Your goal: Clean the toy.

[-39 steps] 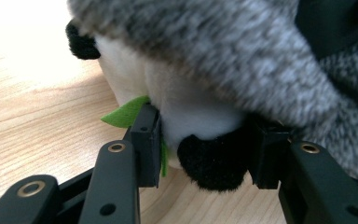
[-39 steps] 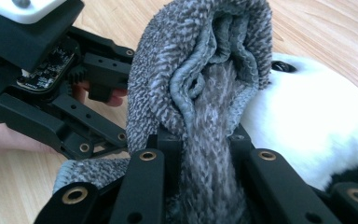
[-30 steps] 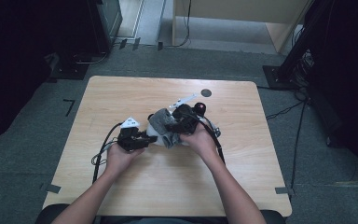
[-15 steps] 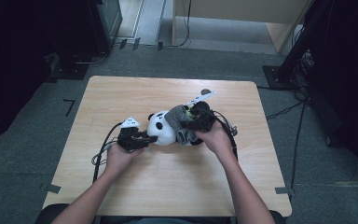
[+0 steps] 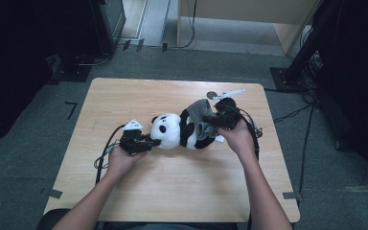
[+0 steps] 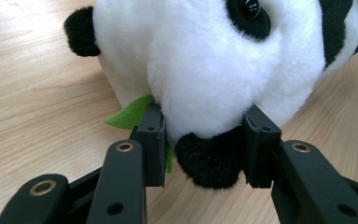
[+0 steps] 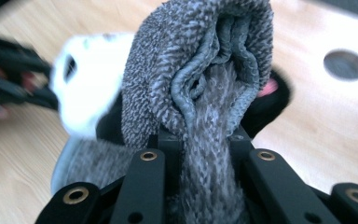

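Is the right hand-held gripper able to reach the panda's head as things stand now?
Probably not at once. The right hand-held gripper is shut on the grey cloth at the panda body, and the left hand-held gripper already clamps the snout.

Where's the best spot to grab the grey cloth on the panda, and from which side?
Grip the bunched fold of the grey cloth from the panda's rear end, away from the head. It stands up in a thick ridge there that jaws can close across, as the right gripper already does; lower down it probably hugs the body too flat.
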A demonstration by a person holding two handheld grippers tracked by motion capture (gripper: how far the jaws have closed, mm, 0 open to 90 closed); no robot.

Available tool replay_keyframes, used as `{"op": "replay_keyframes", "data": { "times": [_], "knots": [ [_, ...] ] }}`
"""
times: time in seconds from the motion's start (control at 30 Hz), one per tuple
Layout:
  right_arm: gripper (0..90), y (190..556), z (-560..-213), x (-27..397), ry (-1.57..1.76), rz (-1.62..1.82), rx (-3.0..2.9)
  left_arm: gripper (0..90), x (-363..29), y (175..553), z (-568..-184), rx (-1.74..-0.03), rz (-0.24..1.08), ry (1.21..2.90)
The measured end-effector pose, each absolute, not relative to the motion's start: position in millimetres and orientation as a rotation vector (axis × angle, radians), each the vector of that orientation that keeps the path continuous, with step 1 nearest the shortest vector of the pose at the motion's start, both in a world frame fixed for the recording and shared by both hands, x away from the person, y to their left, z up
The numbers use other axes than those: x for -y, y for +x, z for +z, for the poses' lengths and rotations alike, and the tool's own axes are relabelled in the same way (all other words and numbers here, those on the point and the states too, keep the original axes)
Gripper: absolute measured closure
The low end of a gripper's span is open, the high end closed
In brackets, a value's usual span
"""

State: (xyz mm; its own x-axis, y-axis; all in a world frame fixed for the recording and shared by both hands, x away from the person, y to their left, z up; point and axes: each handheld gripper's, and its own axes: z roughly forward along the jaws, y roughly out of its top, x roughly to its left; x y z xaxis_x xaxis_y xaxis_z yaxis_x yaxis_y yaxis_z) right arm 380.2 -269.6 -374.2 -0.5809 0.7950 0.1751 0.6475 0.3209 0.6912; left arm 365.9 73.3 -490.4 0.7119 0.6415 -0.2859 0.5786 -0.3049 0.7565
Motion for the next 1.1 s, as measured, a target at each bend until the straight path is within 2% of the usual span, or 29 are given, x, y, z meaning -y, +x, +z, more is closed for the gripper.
{"op": "replay_keyframes", "data": {
  "times": [0.17,0.37,0.47,0.57,0.8,0.87,0.93,1.1],
  "knots": [
    [76.2,379.5,-360.9,285.1,1.339,1.052,-2.291,59.3,-82.7,368.7,-491.9,-0.891,0.084,2.002],
    [76.1,387.4,-371.6,294.6,1.370,1.176,-2.310,56.3,-85.9,370.0,-494.6,-0.863,0.065,1.994],
    [76.1,393.7,-382.0,295.5,1.400,1.252,-2.326,46.2,-88.9,372.5,-497.5,-0.859,0.018,1.963],
    [76.1,398.0,-390.6,290.7,1.391,1.271,-2.339,38.5,-88.8,371.6,-496.4,-0.850,0.029,1.970],
    [76.1,410.9,-405.2,282.5,1.429,1.236,-2.375,29.7,-85.6,375.7,-501.0,-0.898,0.010,1.925],
    [76.1,413.0,-409.6,281.2,1.438,1.213,-2.386,34.0,-84.8,376.9,-502.7,-0.927,-0.008,1.917],
    [76.0,413.8,-408.1,283.9,1.450,1.268,-2.355,45.7,-82.0,375.5,-501.1,-0.926,0.026,1.937],
    [75.9,420.2,-401.7,292.9,1.499,1.395,-2.239,57.1,-78.3,374.4,-501.1,-0.918,0.050,1.966]
  ]
}}
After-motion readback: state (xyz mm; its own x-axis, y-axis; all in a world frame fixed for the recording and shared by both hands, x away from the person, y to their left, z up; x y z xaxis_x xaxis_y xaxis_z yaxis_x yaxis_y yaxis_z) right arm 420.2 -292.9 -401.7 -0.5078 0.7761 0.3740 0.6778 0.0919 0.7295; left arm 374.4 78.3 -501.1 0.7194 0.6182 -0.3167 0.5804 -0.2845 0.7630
